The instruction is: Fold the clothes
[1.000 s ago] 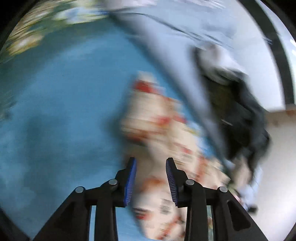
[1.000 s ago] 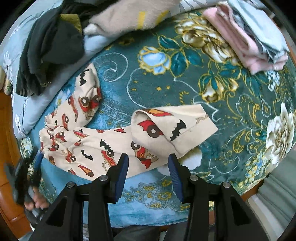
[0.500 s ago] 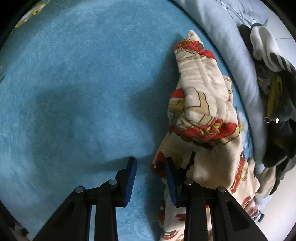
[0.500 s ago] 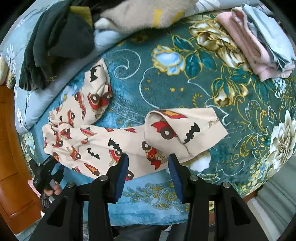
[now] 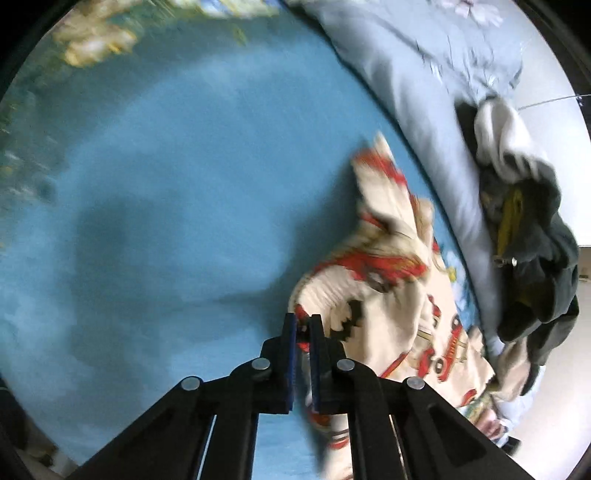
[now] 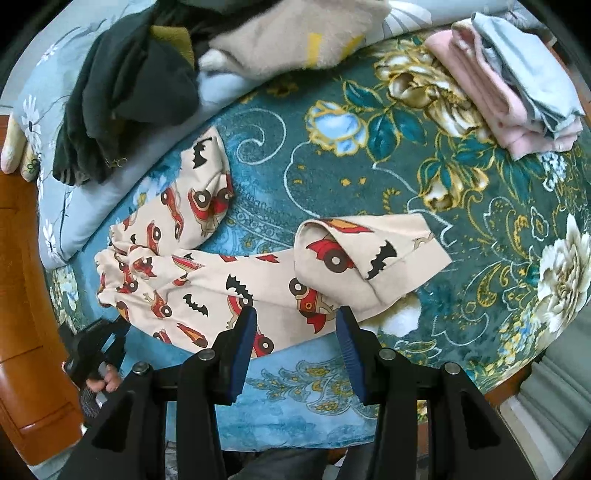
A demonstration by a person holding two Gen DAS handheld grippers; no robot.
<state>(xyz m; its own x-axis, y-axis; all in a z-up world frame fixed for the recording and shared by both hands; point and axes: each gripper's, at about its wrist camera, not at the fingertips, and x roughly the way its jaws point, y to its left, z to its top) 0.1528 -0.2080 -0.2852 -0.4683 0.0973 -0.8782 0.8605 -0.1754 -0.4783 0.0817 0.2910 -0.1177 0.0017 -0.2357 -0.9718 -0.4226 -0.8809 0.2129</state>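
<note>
Cream pyjama trousers (image 6: 221, 280) printed with red cars and black bats lie spread on the teal floral blanket (image 6: 406, 155), one leg end folded back on itself. In the left wrist view the bunched waist end of the trousers (image 5: 388, 280) lies just ahead. My left gripper (image 5: 301, 326) has its jaws closing tight on an edge of that cloth, which shows between the blue pads. My right gripper (image 6: 295, 321) hangs open above the near trouser leg with nothing between its pads. A person's fingers (image 6: 107, 380) on the other gripper's handle show at the lower left.
A dark garment pile (image 6: 122, 92) and a beige fluffy garment (image 6: 295, 33) lie on a grey-blue floral quilt (image 6: 92, 192) at the back. A folded pink and grey stack (image 6: 517, 92) sits at the back right. The wooden bed frame (image 6: 22, 295) runs along the left.
My left gripper has dropped to the trousers' waist end and its jaws have shut on the cloth edge. My right gripper has risen slightly and stays open.
</note>
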